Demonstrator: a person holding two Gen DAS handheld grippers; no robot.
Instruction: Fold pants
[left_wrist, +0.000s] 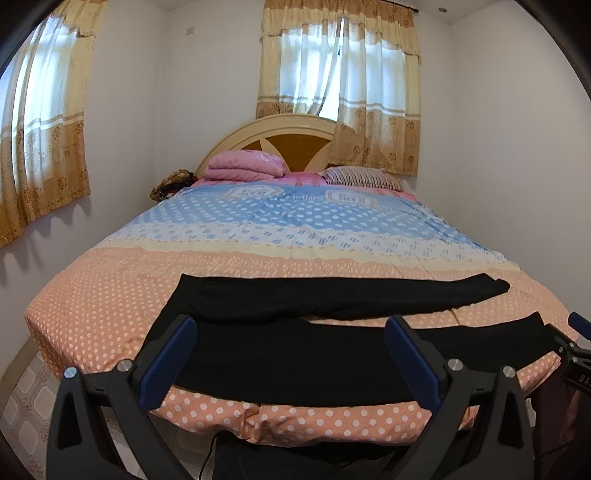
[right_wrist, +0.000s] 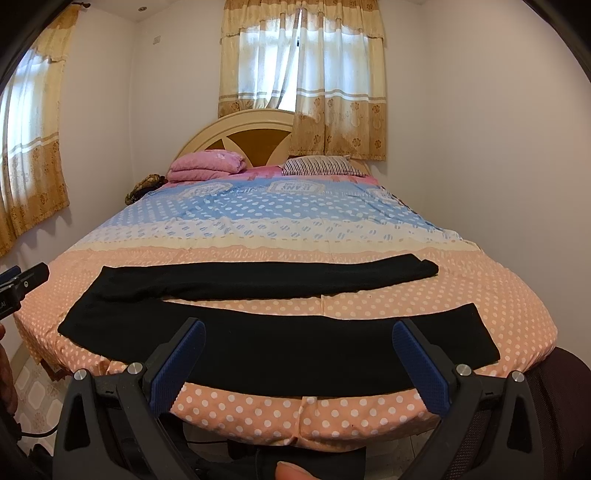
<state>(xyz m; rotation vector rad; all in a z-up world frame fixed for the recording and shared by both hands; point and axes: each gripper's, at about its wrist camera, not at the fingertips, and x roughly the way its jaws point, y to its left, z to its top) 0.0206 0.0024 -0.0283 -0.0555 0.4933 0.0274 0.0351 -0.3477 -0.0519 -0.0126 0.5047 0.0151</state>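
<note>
Black pants (left_wrist: 295, 354) lie spread flat across the foot of the bed, waist at the left, two legs running right and slightly apart. They also show in the right wrist view (right_wrist: 280, 350). My left gripper (left_wrist: 291, 336) is open and empty, held just in front of the near leg at the bed's front edge. My right gripper (right_wrist: 299, 339) is open and empty, also in front of the near leg. The right gripper shows at the right edge of the left wrist view (left_wrist: 576, 343); the left gripper shows at the left edge of the right wrist view (right_wrist: 22, 280).
The bed (left_wrist: 110, 295) has a polka-dot cover in orange, white and blue. A folded pink blanket (left_wrist: 243, 166) and a striped pillow (left_wrist: 362, 177) lie by the headboard (left_wrist: 295, 129). Walls stand close on both sides. Tiled floor (left_wrist: 26, 398) lies at the lower left.
</note>
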